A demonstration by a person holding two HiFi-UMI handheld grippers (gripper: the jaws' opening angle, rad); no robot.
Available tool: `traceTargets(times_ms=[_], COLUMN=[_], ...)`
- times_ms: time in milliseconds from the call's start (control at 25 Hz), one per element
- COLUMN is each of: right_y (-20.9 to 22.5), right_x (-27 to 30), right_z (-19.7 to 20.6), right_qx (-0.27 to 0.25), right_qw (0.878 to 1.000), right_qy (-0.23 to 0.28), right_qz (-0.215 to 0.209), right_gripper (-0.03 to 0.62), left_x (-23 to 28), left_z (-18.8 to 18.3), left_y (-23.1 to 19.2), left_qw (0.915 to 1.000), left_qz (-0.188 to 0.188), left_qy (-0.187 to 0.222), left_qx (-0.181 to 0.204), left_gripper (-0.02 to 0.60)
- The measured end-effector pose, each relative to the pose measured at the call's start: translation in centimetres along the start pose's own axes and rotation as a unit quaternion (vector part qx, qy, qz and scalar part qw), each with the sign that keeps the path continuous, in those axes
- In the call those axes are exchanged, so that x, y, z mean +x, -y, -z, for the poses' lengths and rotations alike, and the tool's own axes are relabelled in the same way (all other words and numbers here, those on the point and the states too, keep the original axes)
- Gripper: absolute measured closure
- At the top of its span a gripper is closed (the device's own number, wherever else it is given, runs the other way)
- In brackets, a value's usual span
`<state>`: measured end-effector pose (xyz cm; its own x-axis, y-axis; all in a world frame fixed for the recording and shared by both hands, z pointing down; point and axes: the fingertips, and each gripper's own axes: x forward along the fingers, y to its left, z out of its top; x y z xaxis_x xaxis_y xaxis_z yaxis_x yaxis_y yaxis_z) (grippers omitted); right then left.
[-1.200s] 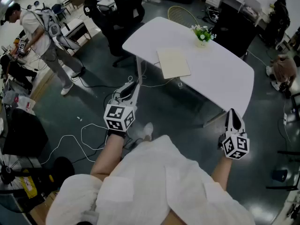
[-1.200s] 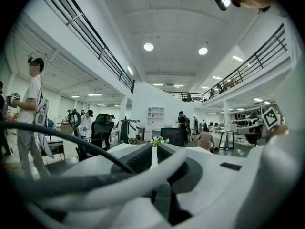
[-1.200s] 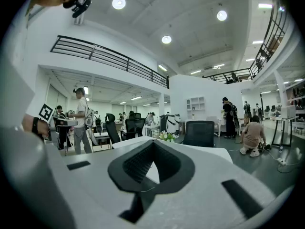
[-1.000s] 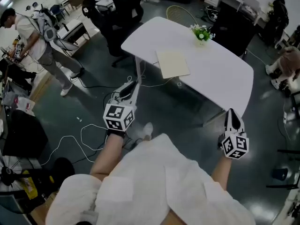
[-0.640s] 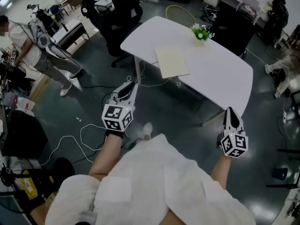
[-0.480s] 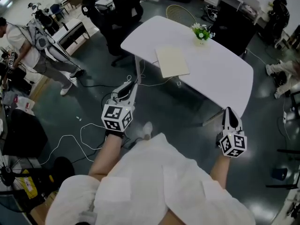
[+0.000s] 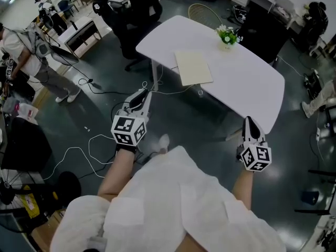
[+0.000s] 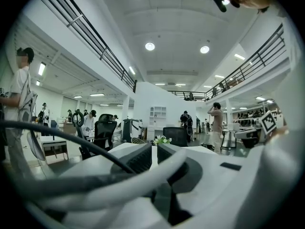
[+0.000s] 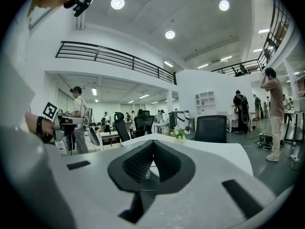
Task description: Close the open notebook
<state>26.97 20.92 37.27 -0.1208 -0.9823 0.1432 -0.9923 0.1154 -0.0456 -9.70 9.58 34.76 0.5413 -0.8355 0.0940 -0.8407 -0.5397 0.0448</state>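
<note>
A cream notebook [image 7: 193, 69] lies flat on the white table [image 7: 247, 88], near the edge that faces me. I cannot make out whether it lies open or closed. Both grippers hang in the air short of the table, over the dark floor. My left gripper [image 7: 140, 97] points toward the table's left corner; its pads [image 8: 143, 157] stand together with only a thin slit and nothing in it [image 8: 154, 152]. My right gripper [image 7: 248, 124] is by the table's near right end, its jaws shut and empty [image 9: 152, 143].
A small pot of flowers [image 7: 227, 37] stands at the table's far edge [image 8: 162, 140] [image 9: 179, 133]. Black office chairs [image 7: 131, 7] stand beyond the table's left end. White cables [image 7: 86, 148] trail over the floor below my left gripper. A person [image 7: 23, 49] walks at the far left.
My right gripper has moved a little forward toward the table's near end. The left gripper has stayed put. The person at the far left has walked further left.
</note>
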Motion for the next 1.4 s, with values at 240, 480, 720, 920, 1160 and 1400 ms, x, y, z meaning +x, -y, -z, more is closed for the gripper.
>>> traceTargets(times_ms=[240,480,720,920,1160,1400], right_y=[0.1,0.3,0.7,0.7,0.8,0.5], right_x=[2.5,6.4,12.1,17.2,23.1,27.3], right_z=[-0.3,0.6,0.9,1.2,1.5,1.2], right_qx=[0.012,0.022,0.029,0.033,0.037,0.033], right_qw=[1.0,0.999,0.999,0.998,0.997,0.997], right_qy=[0.001,-0.016,-0.03,-0.04,-0.047,-0.056], right_qz=[-0.015,-0.025,-0.034,-0.042,-0.045,-0.038], right_gripper=[0.589,0.589,0.589,0.589,0.589,0.589], left_x=[1.0,3.9,8.0,11.8,16.5,20.2], left_z=[0.9,1.7,2.0,1.8,1.7,1.1], left_y=[-0.5,-2.5,-5.2,-7.9,-10.8,-13.6], left_qw=[0.9999,0.9997,0.9994,0.9992,0.9992,0.9992], left_qz=[-0.003,-0.009,-0.011,-0.013,-0.007,0.005], left_qy=[-0.013,-0.023,-0.032,-0.038,-0.039,-0.039], left_qx=[0.0,-0.004,-0.008,-0.007,-0.006,-0.006], left_gripper=[0.551,0.551,0.551,0.551,0.551,0.551])
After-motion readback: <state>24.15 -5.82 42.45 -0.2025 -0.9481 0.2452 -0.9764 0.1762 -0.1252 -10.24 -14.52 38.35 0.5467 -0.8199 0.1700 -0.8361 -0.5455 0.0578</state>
